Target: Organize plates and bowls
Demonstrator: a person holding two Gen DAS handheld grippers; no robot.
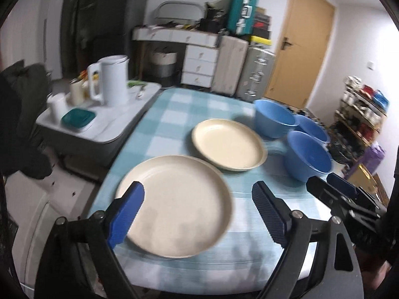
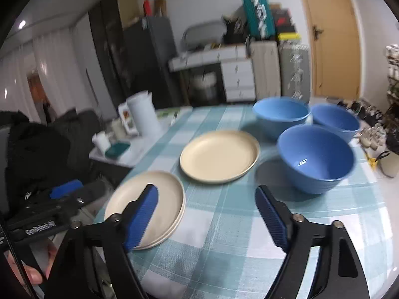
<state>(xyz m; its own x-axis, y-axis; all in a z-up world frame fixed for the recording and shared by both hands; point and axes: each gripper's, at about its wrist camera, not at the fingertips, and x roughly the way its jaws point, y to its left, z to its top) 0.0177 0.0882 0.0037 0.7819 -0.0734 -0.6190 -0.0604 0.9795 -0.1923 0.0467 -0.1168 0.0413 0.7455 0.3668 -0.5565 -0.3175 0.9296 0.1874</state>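
Both my grippers hang over the checked table (image 2: pixel 224 224) with fingers spread wide, nothing between them: left gripper (image 1: pixel 198 214), right gripper (image 2: pixel 207 214). The plate stack (image 2: pixel 147 199) and single plate (image 2: pixel 219 155) lie flat, face up; round, so no long axis. Three blue bowls (image 2: pixel 315 158) sit upright, far right.

No legible text, label, brand, number or sign appears in either wrist view. Printed marks on the white pitcher (image 1: pixel 113 79) beside the table and on the other gripper's body are blurred beyond reading.
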